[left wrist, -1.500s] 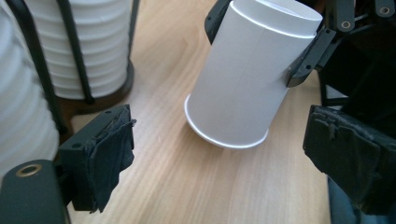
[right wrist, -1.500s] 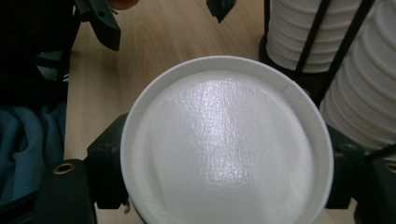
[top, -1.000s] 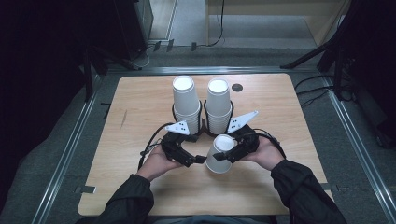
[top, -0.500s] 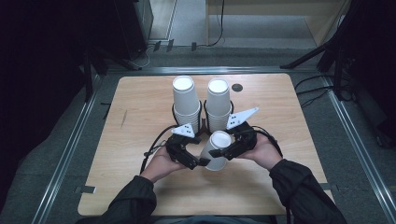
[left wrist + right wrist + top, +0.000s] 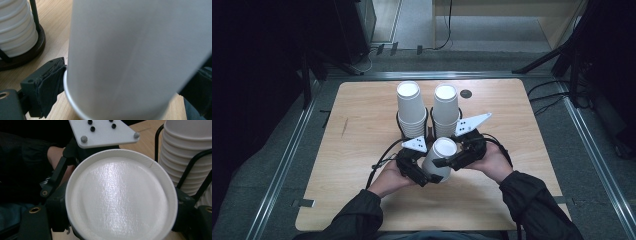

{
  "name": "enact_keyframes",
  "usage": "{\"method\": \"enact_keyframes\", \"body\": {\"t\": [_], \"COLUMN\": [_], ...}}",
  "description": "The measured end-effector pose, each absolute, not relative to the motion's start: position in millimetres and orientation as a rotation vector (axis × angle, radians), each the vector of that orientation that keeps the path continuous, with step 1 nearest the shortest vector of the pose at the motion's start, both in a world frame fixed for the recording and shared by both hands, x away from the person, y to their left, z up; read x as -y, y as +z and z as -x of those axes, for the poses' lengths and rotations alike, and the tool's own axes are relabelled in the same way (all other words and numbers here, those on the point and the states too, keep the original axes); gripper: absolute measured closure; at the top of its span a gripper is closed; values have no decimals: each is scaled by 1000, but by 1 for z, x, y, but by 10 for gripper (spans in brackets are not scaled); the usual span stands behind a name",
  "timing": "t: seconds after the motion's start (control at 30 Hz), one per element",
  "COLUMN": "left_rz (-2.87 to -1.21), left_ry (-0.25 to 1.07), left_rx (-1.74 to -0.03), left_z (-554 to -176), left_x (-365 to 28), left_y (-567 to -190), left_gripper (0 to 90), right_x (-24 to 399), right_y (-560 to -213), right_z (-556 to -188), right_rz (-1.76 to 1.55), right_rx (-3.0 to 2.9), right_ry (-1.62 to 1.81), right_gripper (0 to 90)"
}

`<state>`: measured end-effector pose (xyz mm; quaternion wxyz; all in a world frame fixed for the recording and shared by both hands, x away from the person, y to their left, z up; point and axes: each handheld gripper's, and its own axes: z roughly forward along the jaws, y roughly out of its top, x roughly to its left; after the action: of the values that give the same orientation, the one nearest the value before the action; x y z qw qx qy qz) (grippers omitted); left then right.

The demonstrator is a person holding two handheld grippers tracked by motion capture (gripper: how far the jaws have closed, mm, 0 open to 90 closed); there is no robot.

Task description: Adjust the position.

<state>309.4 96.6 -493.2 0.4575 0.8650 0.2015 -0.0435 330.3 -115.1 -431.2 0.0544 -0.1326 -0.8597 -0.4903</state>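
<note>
table (image 5: 362, 130): pale wood top with a small dark disc (image 5: 466, 93) near its far edge; your forearms came in from the near side.
cup (image 5: 439, 159): white paper cup, upside down and tilted, flat base up, held above the table between your two grippers at the near middle, just in front of the stacks. in the right gripper view its round base (image 5: 120, 200) faced the camera; in the left gripper view its side wall (image 5: 135, 57) ran across the frame, rim toward the bottom.
left gripper (image 5: 424, 172): your left claw was closed onto the cup near its rim; one padded jaw pressed the wall beside the rim in the left gripper view, the other sat against the far side.
right gripper (image 5: 447, 161): your right claw sat around the cup's base end, a jaw on each side of it in the right gripper view, closed to the cup's width.
left stack (image 5: 410, 107): upside-down white cups in a black wire holder, far of your left gripper.
right stack (image 5: 445, 109): a like stack in its own holder, just beside the left one, apart from the held cup.
</note>
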Motion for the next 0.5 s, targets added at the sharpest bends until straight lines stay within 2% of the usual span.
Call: {"method": "enact_keyframes", "body": {"t": [0.17,0.23,0.5], "left_rz": [-2115,-2109,-2123], "left_ry": [-110,-73,-25], "left_rx": [-475,-464,-437], "left_z": [-308,-306,-306], "left_x": [-94,-95,-100], "left_y": [-492,-490,-479], "left_gripper": [14,20,135], "right_x": [113,113,121], "right_y": [-427,-426,-423], "right_z": [-327,-327,-329], "right_rz": [379,374,400], "right_rx": [2597,2587,2549], "right_ry": [-1519,-1536,-1568], "right_gripper": [232,232,236]}}
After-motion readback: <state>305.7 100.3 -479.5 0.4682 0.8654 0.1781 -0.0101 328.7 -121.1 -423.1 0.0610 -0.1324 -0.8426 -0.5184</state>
